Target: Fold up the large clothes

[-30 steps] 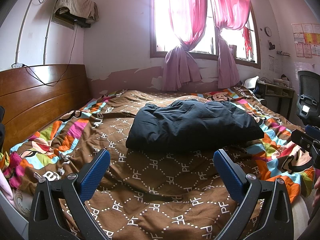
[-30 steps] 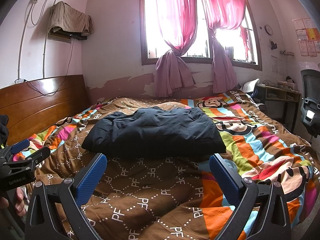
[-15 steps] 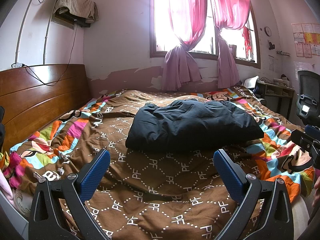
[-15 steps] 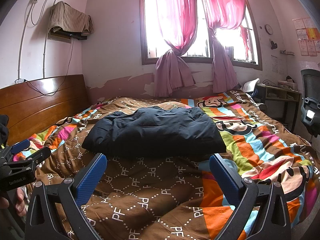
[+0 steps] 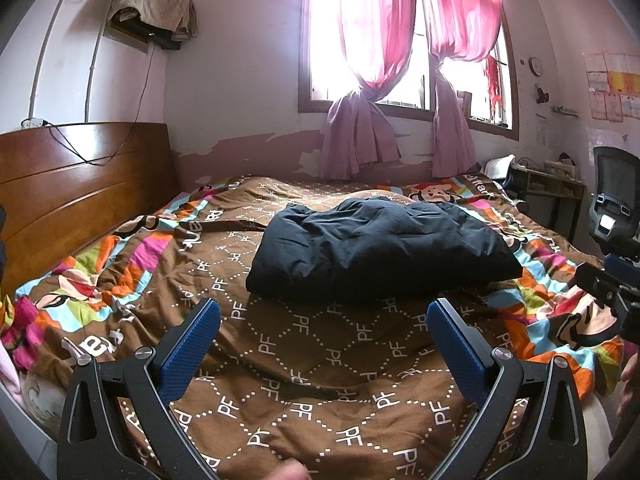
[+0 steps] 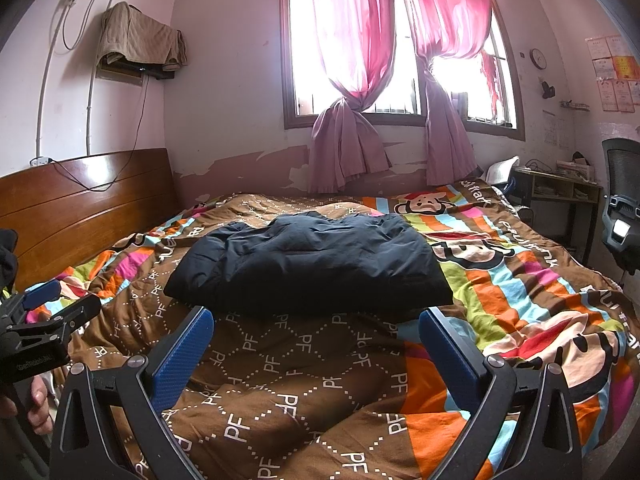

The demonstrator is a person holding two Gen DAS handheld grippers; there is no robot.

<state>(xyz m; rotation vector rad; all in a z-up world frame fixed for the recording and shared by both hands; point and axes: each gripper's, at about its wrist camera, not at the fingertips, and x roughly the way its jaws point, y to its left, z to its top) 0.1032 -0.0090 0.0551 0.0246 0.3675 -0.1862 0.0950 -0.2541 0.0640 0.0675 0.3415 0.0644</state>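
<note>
Sunlit window [image 5: 404, 36] with pink curtains [image 5: 360, 60], peeling pale wall [image 5: 240, 80], wooden headboard [image 5: 72, 184]

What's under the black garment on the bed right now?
The black garment lies folded on the patterned quilt, whose brown PF-print shows all round it. Whatever lies beneath the bundle itself is covered. Both grippers hover open, short of it.

**Bedroom surroundings**

A bed wears a brown quilt [image 5: 304, 364] printed with "PF" letters, bright stripes and cartoon monkeys. A wooden headboard [image 5: 76, 184] stands at the left. Pink curtains [image 6: 352, 80], knotted at mid-height, hang over a bright window. A tan cloth [image 6: 138, 36] drapes a wall shelf. At the right: a desk [image 6: 560, 188], an office chair [image 5: 614, 200], a wall clock [image 6: 538, 58].
</note>
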